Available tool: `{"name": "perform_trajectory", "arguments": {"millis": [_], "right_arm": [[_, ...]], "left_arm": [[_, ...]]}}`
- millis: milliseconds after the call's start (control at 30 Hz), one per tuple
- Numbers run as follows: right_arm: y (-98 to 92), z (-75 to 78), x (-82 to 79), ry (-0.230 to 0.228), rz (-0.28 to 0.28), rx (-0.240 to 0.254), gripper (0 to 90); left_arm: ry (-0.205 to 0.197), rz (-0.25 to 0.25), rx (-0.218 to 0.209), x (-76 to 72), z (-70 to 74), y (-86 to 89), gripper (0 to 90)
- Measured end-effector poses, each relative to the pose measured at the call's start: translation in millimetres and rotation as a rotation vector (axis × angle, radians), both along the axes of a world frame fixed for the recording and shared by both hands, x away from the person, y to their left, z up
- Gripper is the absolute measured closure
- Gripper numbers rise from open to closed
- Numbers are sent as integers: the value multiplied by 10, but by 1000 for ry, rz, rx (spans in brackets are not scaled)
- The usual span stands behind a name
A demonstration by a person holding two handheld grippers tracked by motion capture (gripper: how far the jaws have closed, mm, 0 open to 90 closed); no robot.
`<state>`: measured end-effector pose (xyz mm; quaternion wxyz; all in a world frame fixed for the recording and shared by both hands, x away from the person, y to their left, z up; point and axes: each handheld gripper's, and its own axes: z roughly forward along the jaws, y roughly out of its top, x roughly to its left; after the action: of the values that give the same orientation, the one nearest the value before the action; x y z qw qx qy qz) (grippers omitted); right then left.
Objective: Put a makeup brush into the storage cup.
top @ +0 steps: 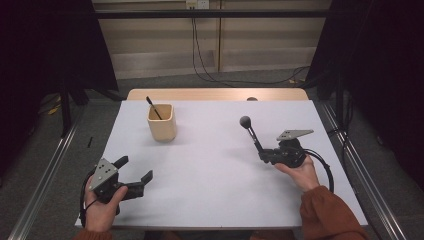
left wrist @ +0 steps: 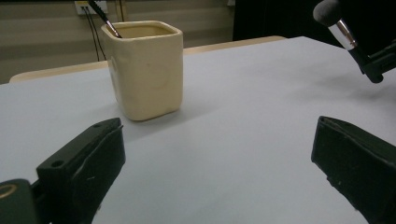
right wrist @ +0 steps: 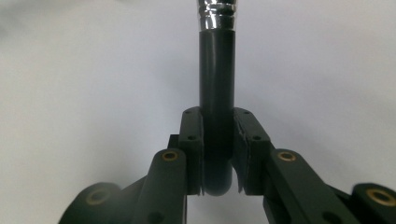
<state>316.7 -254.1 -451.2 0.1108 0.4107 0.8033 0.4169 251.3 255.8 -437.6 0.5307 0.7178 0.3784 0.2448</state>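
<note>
Above the table's right side, the right hand-held gripper (top: 263, 156) clamps a brush (top: 251, 132) slanting up-left

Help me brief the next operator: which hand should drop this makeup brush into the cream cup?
Right. Its gripper already clamps the brush; the left gripper waits open, though nearer the cup.

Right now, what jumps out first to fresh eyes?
The right gripper, at the table's right, is clamped on a black makeup brush whose dark round head is raised off the white table. Left of centre stands a cream cup holding another brush; the left gripper is open.
</note>
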Motion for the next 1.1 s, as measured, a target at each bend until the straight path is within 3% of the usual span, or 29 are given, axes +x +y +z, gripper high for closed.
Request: {"name": "perform_trajectory", "arguments": {"millis": [233, 500, 733, 1100], "right_arm": [[9, -19, -51, -38, -6, 93, 753], [-21, 5, -140, -105, -18, 140, 753], [32, 78, -234, -148, 4, 161, 753], [157, 128, -294, -166, 48, 194, 753]], "left_arm": [[-4, -8, -4, -13, 12, -5, 29], [-9, -13, -14, -24, 17, -16, 29], [-12, -16, -13, -34, 27, -28, 30], [-21, -39, -14, -39, 56, -114, 30]]}}
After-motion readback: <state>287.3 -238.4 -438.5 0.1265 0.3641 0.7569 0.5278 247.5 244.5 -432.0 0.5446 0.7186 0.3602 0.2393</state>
